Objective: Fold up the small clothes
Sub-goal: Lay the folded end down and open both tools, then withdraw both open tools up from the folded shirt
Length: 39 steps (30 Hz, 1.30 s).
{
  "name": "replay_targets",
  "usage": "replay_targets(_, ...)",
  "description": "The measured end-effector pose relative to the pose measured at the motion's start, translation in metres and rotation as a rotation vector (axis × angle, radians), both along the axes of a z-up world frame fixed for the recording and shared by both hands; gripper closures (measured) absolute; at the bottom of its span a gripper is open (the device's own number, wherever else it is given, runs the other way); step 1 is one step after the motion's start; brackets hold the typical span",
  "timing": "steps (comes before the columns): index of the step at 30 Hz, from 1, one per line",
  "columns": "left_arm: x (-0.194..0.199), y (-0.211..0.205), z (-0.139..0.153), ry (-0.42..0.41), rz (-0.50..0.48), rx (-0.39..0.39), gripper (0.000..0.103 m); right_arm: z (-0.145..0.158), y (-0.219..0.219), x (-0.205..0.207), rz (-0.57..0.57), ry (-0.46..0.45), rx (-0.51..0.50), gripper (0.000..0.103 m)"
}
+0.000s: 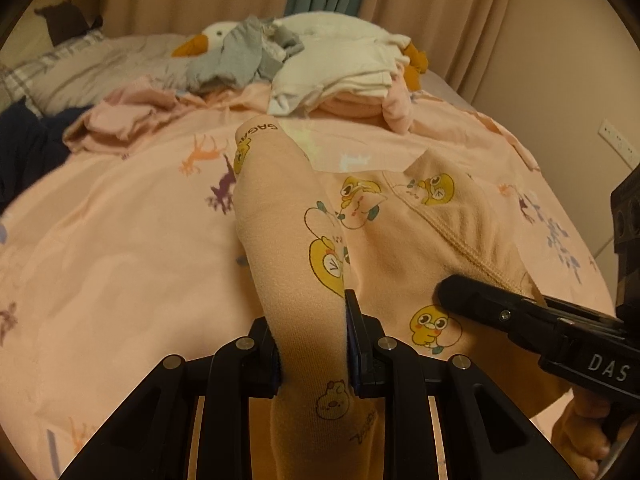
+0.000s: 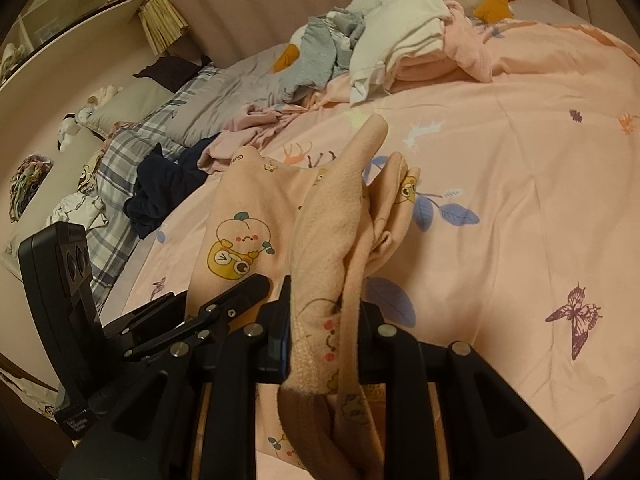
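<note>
left gripper [image 1: 312,344]: jaws clamped on a fold of the peach underpants [image 1: 380,240], a small garment printed with yellow cartoon ducks. in the left wrist view the pinched fold rises between the two jaws at bottom centre and runs up toward mid-frame, ending at a waistband with printed letters. the rest of the garment spreads to the right of the jaws, over the pink bedspread [image 1: 120,240].

right gripper [image 2: 324,332]: jaws clamped on another bunched edge of the same underpants [image 2: 248,216]. in the right wrist view the cloth stands up between the jaws at lower centre and tapers to a point near mid-frame; a flat panel with a duck print stretches left from there toward the left gripper [image 2: 224,304], which enters from the lower left. the garment is held taut between the two grippers, partly lifted off the bedspread [image 2: 500,200].

in the left wrist view the right gripper [image 1: 472,300] comes in from the lower right, its tip against the seam of the garment.

upper part of both frames: a pile of white and pink folded clothes [image 1: 340,76], a grey garment [image 1: 240,56] over a white plush goose [image 1: 216,36], a dark blue garment [image 1: 28,144] at left, and beige curtains [image 1: 440,8] behind the bed.
</note>
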<state>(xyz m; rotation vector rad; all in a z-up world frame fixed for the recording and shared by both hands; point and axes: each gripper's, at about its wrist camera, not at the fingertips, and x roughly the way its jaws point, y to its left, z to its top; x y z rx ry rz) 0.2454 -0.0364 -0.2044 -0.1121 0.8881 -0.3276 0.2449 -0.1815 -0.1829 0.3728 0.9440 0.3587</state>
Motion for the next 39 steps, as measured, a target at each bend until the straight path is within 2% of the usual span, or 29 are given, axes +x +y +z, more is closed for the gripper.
replay_targets(3, 0.011, 0.003, -0.019, 0.072, 0.004, -0.008, 0.08, -0.017, -0.004, 0.005, -0.01, 0.047, -0.007, 0.08)
replay_targets(6, 0.017, 0.003, -0.04, 0.132, 0.011, 0.017, 0.078, -0.044, -0.008, 0.013, -0.026, 0.144, -0.001, 0.079)
replay_targets(8, 0.017, 0.002, -0.047, 0.136, 0.024, 0.052, 0.067, -0.057, -0.01, 0.015, -0.035, 0.181, -0.017, 0.078)
replay_targets(10, 0.016, 0.003, -0.045, 0.134, 0.031, 0.062, 0.061, -0.067, -0.012, 0.016, -0.042, 0.206, -0.014, 0.076)
replay_targets(12, 0.015, 0.008, -0.04, 0.131, 0.032, 0.064, 0.061, -0.07, -0.016, 0.016, -0.053, 0.22, 0.005, 0.075)
replay_targets(16, 0.01, 0.027, -0.019, 0.094, 0.129, 0.089, 0.061, -0.063, -0.025, 0.013, -0.071, 0.235, 0.036, 0.074)
replay_targets(19, -0.008, 0.042, 0.015, -0.049, 0.238, 0.131, 0.061, -0.039, -0.033, 0.005, -0.126, 0.177, 0.009, 0.074)
replay_targets(21, -0.016, 0.044, 0.027, -0.081, 0.246, 0.122, 0.061, -0.022, -0.038, 0.0, -0.155, 0.123, -0.007, 0.074)
replay_targets(23, -0.02, 0.041, 0.03, -0.081, 0.2, 0.085, 0.062, -0.005, -0.04, -0.005, -0.154, 0.063, 0.01, 0.076)
replay_targets(24, -0.02, 0.037, 0.027, -0.07, 0.163, 0.054, 0.062, 0.0, -0.039, -0.008, -0.143, 0.042, 0.019, 0.076)
replay_targets(26, -0.014, 0.027, 0.016, -0.024, 0.134, 0.051, 0.062, 0.006, -0.032, -0.011, -0.107, 0.023, 0.02, 0.081)
replay_targets(27, -0.011, 0.023, 0.01, -0.007, 0.13, 0.062, 0.062, 0.005, -0.028, -0.01, -0.087, 0.026, 0.02, 0.082)
replay_targets(30, 0.002, 0.008, -0.022, 0.088, 0.112, 0.157, 0.062, -0.006, -0.013, -0.01, -0.012, 0.053, 0.006, 0.084)
replay_targets(32, 0.007, 0.007, -0.039, 0.129, 0.113, 0.181, 0.062, -0.018, -0.009, -0.005, -0.026, 0.091, -0.067, 0.084)
replay_targets(36, 0.01, 0.017, -0.041, 0.176, 0.128, 0.094, 0.062, -0.052, -0.022, 0.004, -0.078, 0.224, -0.149, 0.089)
replay_targets(37, 0.011, 0.022, -0.04, 0.2, 0.141, 0.064, 0.062, -0.054, -0.026, 0.004, -0.085, 0.244, -0.146, 0.085)
replay_targets(39, 0.007, 0.029, -0.037, 0.227, 0.173, 0.012, 0.062, -0.052, -0.035, 0.001, -0.098, 0.249, -0.088, 0.085)
